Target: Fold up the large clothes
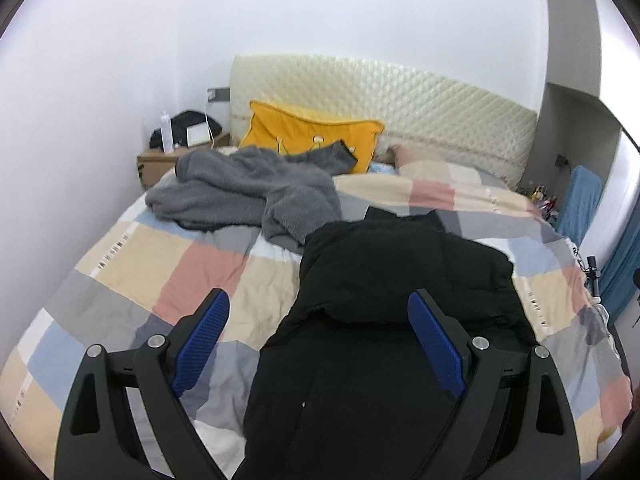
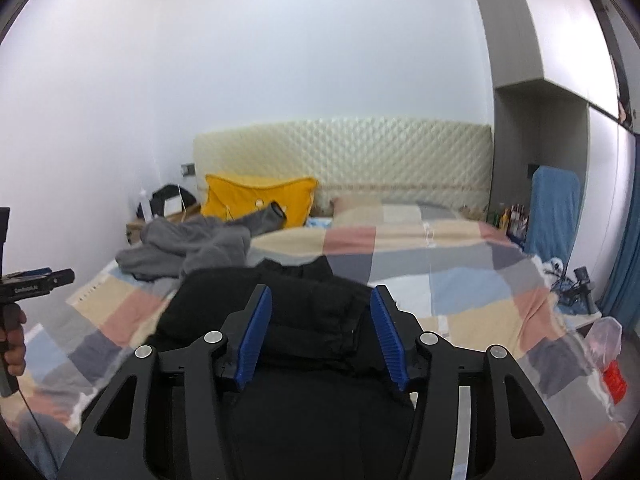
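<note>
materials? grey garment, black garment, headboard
Grey garment: looks like fleece, with a fuzzy matte nap. Black garment: smooth matte fabric, apparently padded, given its puffy folds. Headboard: cream quilted upholstery with a slight sheen, possibly faux leather.

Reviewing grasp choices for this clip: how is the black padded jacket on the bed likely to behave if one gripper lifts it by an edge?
The black jacket looks puffy and quilted, so it is probably light for its bulk. It lies slumped in soft folds on the checked duvet, so it would likely droop and unfold. Its smooth shell may be slippery between the fingers.
</note>
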The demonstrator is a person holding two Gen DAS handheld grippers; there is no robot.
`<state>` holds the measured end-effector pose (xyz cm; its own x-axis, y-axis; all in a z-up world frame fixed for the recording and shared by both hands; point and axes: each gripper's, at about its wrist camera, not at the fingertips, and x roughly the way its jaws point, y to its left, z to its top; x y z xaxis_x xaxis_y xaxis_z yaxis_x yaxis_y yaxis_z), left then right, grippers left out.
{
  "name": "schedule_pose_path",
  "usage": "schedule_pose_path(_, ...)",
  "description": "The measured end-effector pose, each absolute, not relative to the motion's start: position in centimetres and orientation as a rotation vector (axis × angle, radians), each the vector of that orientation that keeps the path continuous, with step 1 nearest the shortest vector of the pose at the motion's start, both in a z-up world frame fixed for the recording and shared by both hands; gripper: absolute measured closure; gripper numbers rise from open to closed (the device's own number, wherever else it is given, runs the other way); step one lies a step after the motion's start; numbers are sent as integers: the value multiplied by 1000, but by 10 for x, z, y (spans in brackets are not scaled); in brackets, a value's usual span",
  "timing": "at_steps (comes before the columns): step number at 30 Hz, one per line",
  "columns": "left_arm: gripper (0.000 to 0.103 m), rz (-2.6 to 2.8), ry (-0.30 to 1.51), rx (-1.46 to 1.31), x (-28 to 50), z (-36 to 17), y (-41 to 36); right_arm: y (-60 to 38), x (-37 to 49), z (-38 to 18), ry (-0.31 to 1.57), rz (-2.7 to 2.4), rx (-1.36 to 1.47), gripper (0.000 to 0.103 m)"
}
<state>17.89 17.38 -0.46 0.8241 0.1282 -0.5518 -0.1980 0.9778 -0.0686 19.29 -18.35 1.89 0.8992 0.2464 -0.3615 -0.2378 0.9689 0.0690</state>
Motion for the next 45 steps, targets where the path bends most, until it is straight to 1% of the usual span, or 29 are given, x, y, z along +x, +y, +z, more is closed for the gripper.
schedule_pose_path(8,12,153,507,-122,123,46,176,-196,134,67,336,250,23,51)
schedule_pose_path(14,12,96,479,-186,81,81,205,-216,97,87,360,275,54,49)
schedule_pose_path(20,12,49,526,-288,60,90,262,-258,79,90,438,296,127,47)
schedule_pose_path(22,12,45,547,-315,56,84,277,-273,76,85,468,305,133,43)
schedule_pose_path(24,12,78,566,-329,53,75,294,-284,72,77,489,316,126,40)
schedule_pose_path(28,12,115,616,-300,57,49,311,-308,72,51,544,316,163,40)
schedule_pose_path(32,12,61,699,-364,70,6,319,-332,82,13,634,314,233,39)
schedule_pose_path(38,12,-53,821,-467,89,-74,312,-345,111,-76,820,374,343,38)
schedule_pose_path(43,12,-130,926,-554,110,-142,303,-348,124,-141,928,432,462,38)
schedule_pose_path(45,12,-159,949,-598,117,-161,304,-350,131,-165,963,429,509,38)
